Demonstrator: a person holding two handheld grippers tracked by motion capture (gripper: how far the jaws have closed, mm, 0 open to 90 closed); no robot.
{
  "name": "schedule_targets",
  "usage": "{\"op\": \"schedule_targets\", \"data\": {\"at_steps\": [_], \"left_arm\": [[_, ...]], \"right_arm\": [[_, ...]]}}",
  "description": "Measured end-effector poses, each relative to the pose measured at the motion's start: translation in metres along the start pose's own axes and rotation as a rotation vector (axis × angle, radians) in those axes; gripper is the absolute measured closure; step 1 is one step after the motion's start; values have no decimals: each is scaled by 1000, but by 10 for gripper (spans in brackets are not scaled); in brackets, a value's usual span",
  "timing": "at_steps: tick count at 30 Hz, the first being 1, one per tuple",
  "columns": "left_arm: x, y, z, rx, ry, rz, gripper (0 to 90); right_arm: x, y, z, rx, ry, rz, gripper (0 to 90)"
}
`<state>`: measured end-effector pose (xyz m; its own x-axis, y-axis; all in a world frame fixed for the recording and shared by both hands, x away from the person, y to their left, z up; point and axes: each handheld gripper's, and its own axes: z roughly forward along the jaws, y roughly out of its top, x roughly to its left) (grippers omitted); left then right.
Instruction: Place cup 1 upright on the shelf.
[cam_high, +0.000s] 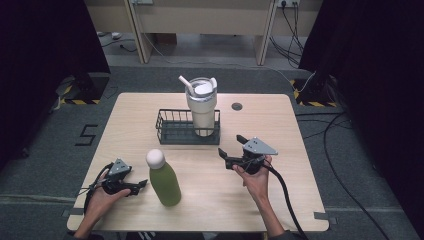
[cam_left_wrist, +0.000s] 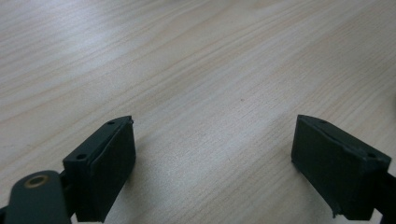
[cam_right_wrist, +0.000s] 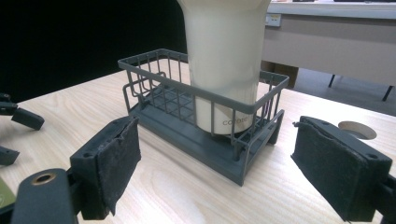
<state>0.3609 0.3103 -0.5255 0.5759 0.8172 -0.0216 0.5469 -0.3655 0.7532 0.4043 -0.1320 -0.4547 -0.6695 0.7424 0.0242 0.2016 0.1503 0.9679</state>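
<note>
The tall cream tumbler (cam_high: 202, 107) stands upright in the right end of the dark wire basket (cam_high: 172, 127) at the middle of the table (cam_high: 280, 200), with its lid and straw on top, and in the right gripper view its lower body sits inside the basket's wires (cam_right_wrist: 154, 84) with little room to spare. Your right gripper (cam_high: 232, 150) hovers just to the right of the basket with its jaws spread wide and nothing between them, pointing toward the tumbler. If you mean to take the tumbler, closing low would likely catch the basket rim instead, and a pull sideways could drag or tip the basket along with it, so a grip above the wires and a straight lift look safer. The tumbler is top-heavy in shape, so a glancing push from one pad (cam_right_wrist: 116, 154) could rock it. Nearer you, the green bottle (cam_high: 165, 180) with the white cap stands free on the table, just beside your left gripper (cam_high: 142, 186), whose jaws are likewise apart and empty over bare wood (cam_left_wrist: 196, 70). A careless sweep of that hand could knock the bottle over.
</note>
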Motion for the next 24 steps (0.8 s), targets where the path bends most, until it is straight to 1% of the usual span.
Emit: {"op": "schedule_targets", "data": {"at_steps": [5, 9, 10, 16, 24], "left_arm": [[0, 0, 0, 0, 0, 0, 131], [0, 0, 0, 0, -1, 0, 131], [0, 0, 0, 0, -1, 0, 131], [0, 0, 0, 0, -2, 2, 131], [0, 0, 0, 1, -1, 1, 131]], "right_arm": [[1, -3, -6, 4, 3, -4, 150], [2, -8, -10, 14, 20, 4, 150], [3, -12, -11, 22, 28, 1, 150], [5, -17, -15, 34, 42, 11, 149], [6, -23, -23, 38, 42, 20, 149]]}}
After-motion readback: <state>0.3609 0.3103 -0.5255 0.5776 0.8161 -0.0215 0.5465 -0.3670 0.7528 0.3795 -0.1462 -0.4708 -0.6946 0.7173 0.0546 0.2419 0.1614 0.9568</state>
